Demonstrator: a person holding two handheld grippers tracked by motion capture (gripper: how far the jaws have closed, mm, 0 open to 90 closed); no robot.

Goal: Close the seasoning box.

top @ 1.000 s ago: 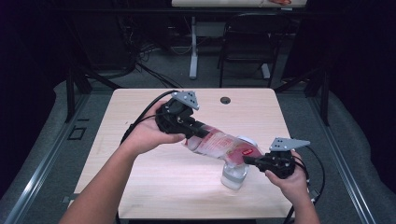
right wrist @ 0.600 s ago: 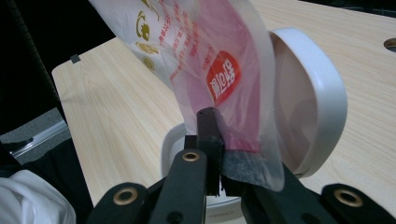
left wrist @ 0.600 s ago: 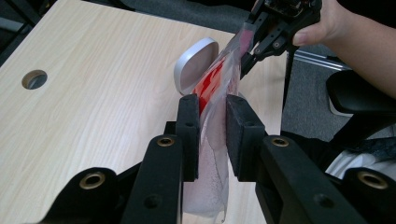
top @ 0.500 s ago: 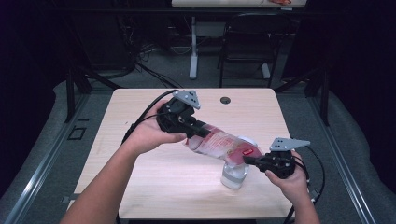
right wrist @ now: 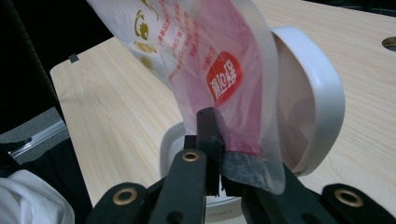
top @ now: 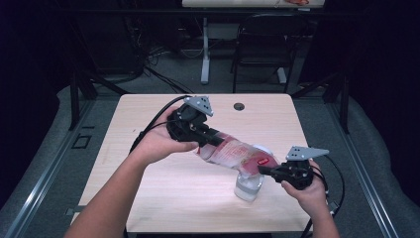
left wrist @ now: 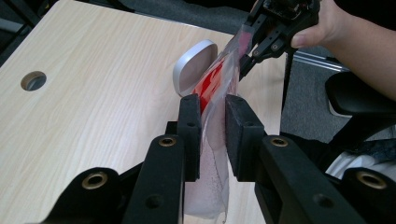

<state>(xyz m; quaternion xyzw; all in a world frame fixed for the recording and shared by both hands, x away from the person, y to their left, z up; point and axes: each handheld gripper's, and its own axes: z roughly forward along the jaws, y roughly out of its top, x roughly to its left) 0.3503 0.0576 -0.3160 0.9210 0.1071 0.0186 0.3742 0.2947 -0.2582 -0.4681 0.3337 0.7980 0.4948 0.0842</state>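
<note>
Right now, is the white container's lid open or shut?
Open. The round lid stands tipped up behind the plastic bag, and the container sits below the bag's lower end.

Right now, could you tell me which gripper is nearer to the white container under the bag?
The right. The right gripper pinches the plastic bag's lower end just above the open white container. The left gripper clamps the bag's upper end, farther up the table.

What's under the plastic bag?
Under the plastic bag sits a white container on the table, its round lid open. The bag covers its opening, so its contents are hidden.
</note>
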